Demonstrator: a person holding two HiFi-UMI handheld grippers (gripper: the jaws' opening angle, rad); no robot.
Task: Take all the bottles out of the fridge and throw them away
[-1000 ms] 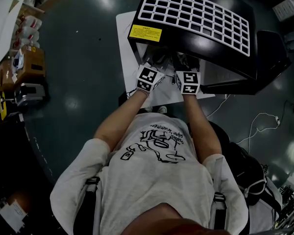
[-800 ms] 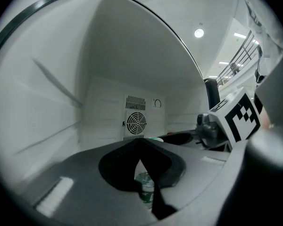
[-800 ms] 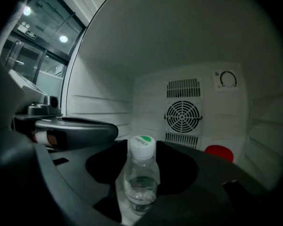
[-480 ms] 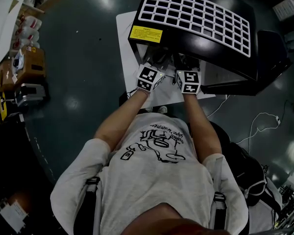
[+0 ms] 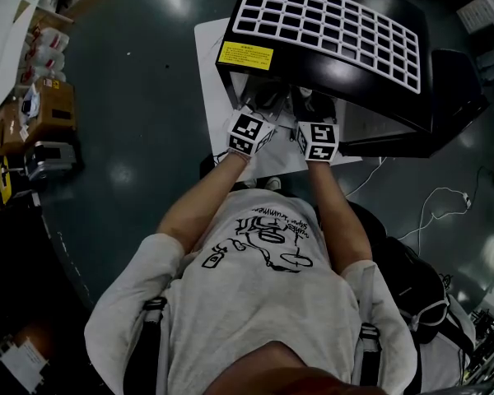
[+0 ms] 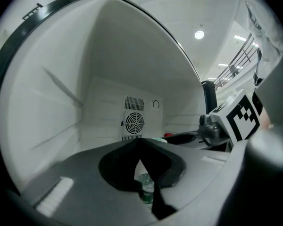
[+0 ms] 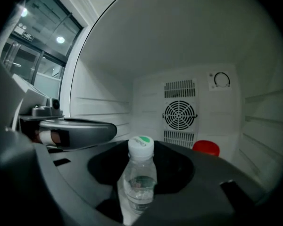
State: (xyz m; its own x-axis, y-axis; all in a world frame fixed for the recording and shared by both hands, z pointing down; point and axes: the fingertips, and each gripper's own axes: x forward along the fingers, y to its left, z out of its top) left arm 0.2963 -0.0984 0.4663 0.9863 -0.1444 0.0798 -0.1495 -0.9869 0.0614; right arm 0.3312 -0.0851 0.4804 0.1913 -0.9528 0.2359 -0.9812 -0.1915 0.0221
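— White fridge walls are seen all round. Which step is in hand?
— Taking out. A bottle is stood between the jaws of the right gripper, which have just been closing; white shows beside it, so no clamp is judged.
— And the left gripper?
— Jaws drawn to a slit, a second bottle seen in it; whether pinched cannot be told.
— What is called for?
— The squeeze is to be finished, the bottle drawn back past the left gripper just beside. Beyond, a red cap is seen before the fan grille.
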